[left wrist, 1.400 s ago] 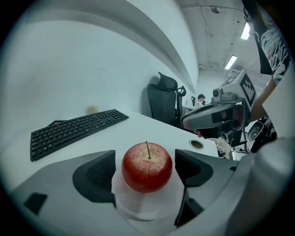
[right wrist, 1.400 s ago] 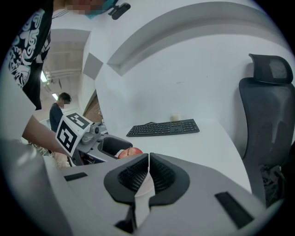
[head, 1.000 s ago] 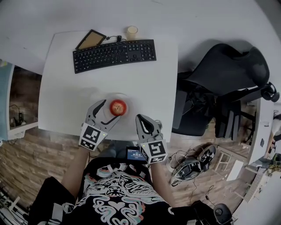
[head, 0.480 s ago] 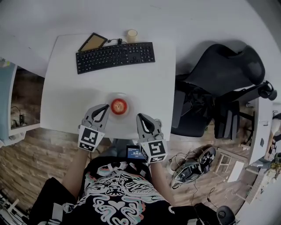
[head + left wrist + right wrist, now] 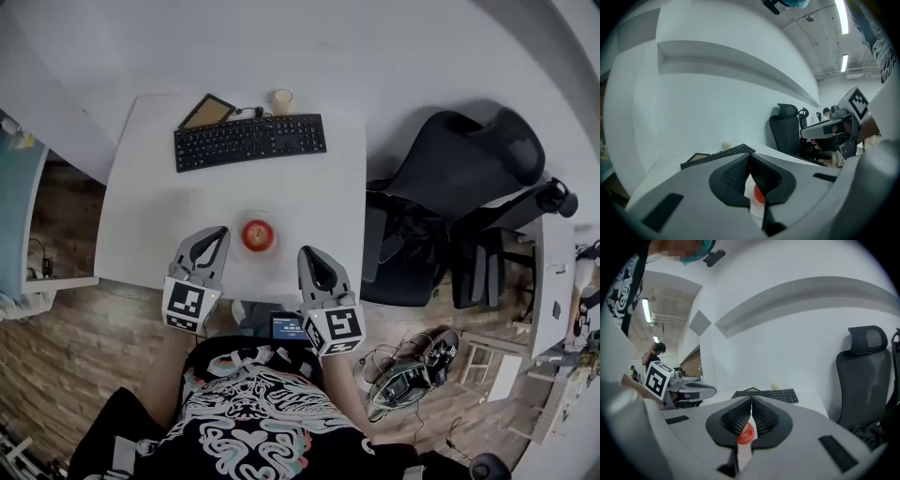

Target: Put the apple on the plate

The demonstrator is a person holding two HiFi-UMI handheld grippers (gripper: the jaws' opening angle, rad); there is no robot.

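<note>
A red apple (image 5: 257, 234) sits on a pale plate (image 5: 274, 246) near the front edge of the white desk (image 5: 159, 216). My left gripper (image 5: 218, 232) hangs just left of the plate, shut and empty, clear of the apple. To the right of the plate and nearer the person, my right gripper (image 5: 307, 251) is also shut with nothing in it. In the left gripper view the apple (image 5: 759, 194) peeks out below the closed left gripper (image 5: 750, 157). In the right gripper view the apple (image 5: 746, 433) shows under the closed right gripper (image 5: 751, 399).
A black keyboard (image 5: 249, 141), a small tablet (image 5: 208, 111) and a cup (image 5: 282, 100) line the desk's far side. A black office chair (image 5: 450, 187) stands right of the desk. A small screen device (image 5: 286, 325) sits at the person's waist.
The left gripper stood open around the apple a second ago; it has shut empty and drawn back. Both grippers have pulled away from the plate, which keeps the apple.
</note>
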